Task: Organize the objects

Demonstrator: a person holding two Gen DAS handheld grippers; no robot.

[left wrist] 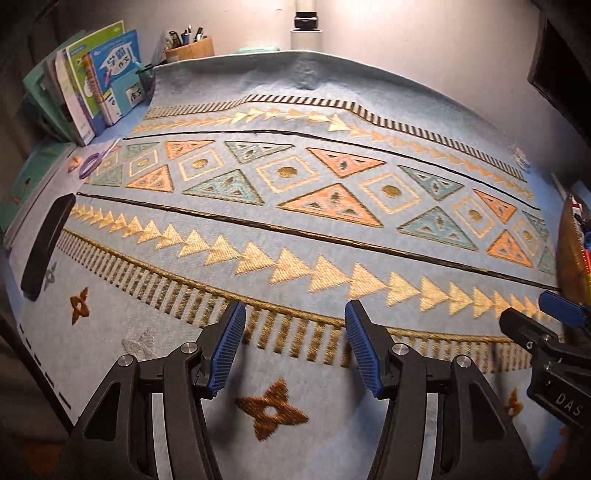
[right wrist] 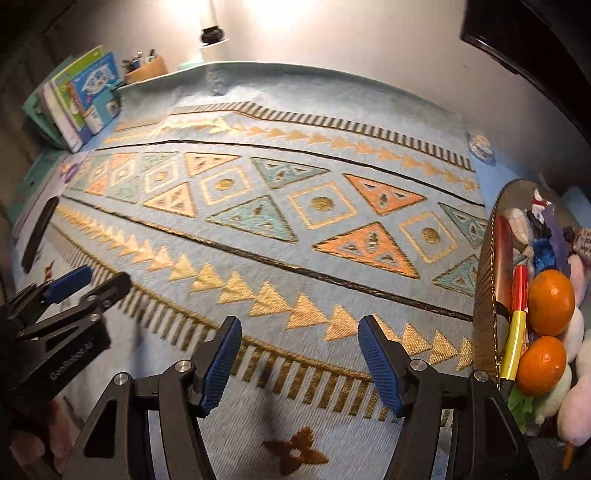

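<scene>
My left gripper [left wrist: 295,343] is open and empty, low over the patterned blue cloth [left wrist: 295,221]. My right gripper [right wrist: 300,358] is open and empty too, beside a brown basket [right wrist: 484,280] at the right that holds two oranges [right wrist: 550,301], a red and yellow pen [right wrist: 515,328] and soft toys. The left gripper shows in the right wrist view [right wrist: 85,284], and the right gripper in the left wrist view [left wrist: 539,314]. A black phone [left wrist: 46,243] lies at the left edge. Purple scissors [left wrist: 92,164] lie beyond it.
Books [left wrist: 92,85] lean at the far left, with a wooden pen holder [left wrist: 190,48] beside them. A white stand with a black top [left wrist: 306,33] is at the back wall. A small clear object [right wrist: 480,146] lies at the far right of the cloth.
</scene>
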